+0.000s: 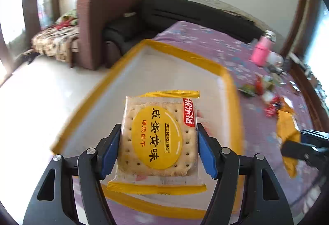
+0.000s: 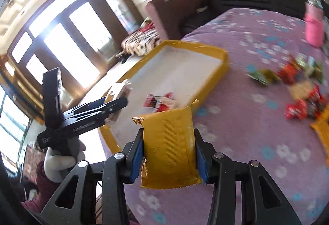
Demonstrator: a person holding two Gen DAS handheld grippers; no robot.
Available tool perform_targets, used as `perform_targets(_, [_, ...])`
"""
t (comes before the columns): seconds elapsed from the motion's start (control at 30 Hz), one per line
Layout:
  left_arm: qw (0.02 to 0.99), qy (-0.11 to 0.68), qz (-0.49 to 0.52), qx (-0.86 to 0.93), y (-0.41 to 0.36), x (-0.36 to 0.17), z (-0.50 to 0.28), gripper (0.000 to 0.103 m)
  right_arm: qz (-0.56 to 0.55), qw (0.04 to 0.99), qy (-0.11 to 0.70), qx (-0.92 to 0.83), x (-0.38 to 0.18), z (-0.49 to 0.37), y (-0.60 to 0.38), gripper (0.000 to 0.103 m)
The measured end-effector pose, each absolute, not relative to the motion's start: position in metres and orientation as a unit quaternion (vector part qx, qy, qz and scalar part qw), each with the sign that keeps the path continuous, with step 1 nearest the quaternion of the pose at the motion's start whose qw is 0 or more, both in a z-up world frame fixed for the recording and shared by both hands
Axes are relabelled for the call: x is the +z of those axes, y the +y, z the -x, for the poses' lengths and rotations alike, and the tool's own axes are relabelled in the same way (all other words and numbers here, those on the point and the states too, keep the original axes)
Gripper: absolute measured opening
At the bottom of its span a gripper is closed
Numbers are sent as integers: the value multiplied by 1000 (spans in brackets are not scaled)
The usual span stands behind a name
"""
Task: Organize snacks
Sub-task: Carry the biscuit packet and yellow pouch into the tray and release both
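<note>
Yellow-rimmed tray (image 1: 186,54): on purple cloth.
Left gripper (image 1: 158,148): pinching biscuit packet (image 1: 158,138) over the tray.
Right gripper (image 2: 169,155): pinching gold packet (image 2: 169,146) beside the tray.

Golden packet (image 2: 170,142) between gripper (image 2: 169,155) pads.

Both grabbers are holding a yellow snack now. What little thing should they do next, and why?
Probably lower the left gripper a little and drop its biscuit packet into the yellow tray. The jaws pinch the packet above the tray's white floor, which has room, and the right gripper holds a gold packet nearby for the next drop.
</note>
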State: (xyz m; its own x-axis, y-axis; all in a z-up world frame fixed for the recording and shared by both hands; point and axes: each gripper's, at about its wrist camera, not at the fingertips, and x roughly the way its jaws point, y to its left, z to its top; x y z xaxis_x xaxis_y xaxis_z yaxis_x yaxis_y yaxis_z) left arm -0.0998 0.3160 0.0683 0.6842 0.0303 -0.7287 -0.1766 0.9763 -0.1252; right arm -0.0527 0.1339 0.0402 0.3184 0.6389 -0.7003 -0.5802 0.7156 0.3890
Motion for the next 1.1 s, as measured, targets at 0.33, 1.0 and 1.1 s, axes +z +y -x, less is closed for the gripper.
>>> perform_targets(0.33, [899, 412, 129, 77, 361, 45, 86, 69, 30, 768, 496, 403, -1, 33, 260, 44])
perform_targets(1.0, [931, 290, 218, 39, 345, 116, 158, 71, -74, 800, 444, 398, 20, 41, 203, 53])
perform_targets(1.1, [940, 273, 202, 20, 322, 131, 165, 78, -96, 802, 440, 392, 19, 42, 182, 55])
